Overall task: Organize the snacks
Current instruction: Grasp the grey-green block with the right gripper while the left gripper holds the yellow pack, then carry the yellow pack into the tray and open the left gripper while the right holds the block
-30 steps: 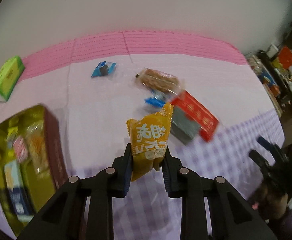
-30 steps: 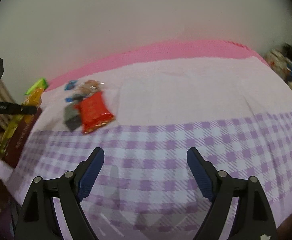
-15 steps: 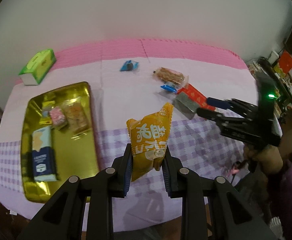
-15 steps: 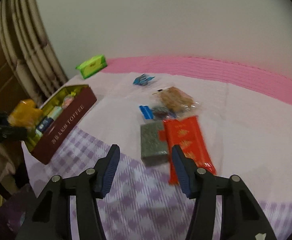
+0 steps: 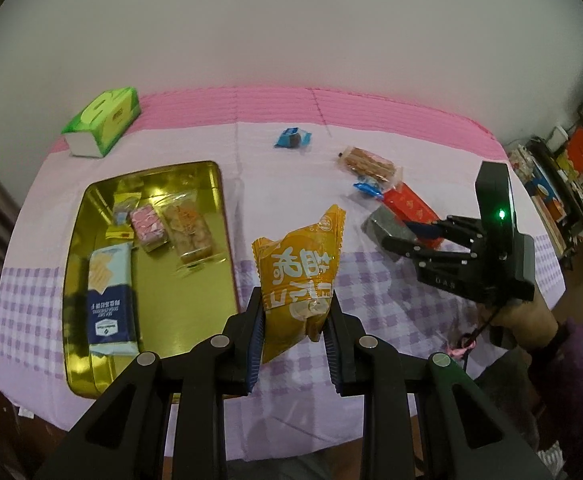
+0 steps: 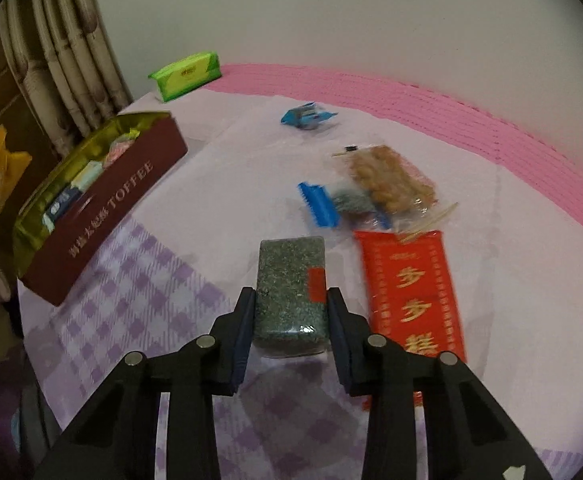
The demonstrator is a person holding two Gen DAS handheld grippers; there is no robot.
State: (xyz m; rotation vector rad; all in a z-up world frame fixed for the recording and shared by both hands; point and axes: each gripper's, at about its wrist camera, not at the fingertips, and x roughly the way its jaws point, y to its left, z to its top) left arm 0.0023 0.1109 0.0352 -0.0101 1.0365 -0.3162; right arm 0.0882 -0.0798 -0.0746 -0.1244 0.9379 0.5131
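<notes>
My left gripper (image 5: pixel 295 300) is shut on an orange snack packet (image 5: pixel 299 264), held above the checked cloth just right of the gold toffee tin (image 5: pixel 221 200). Several wrapped snacks lie inside the tin. In the right wrist view my right gripper (image 6: pixel 290 296) is closing on a grey-green speckled bar (image 6: pixel 289 276) that lies on the cloth, and both pads touch its long sides. A red packet (image 6: pixel 411 292) lies right beside it. Beyond lie a blue candy (image 6: pixel 319 204), a clear pack of peanut brittle (image 6: pixel 387 180) and a blue-wrapped sweet (image 6: pixel 305 116).
A green tissue box (image 5: pixel 103 120) stands at the back left corner by the wall. The tin's maroon wall (image 6: pixel 107 216) sits near the table's left edge. A person's hand (image 5: pixel 527 316) holds the right gripper at the front right. Cluttered shelves (image 5: pixel 563 168) stand beyond the right edge.
The right gripper swung left across the table to the snack pile and its jaws narrowed around the grey-green bar. The left gripper pulled back and rose with the orange packet, bringing the tin into view.
</notes>
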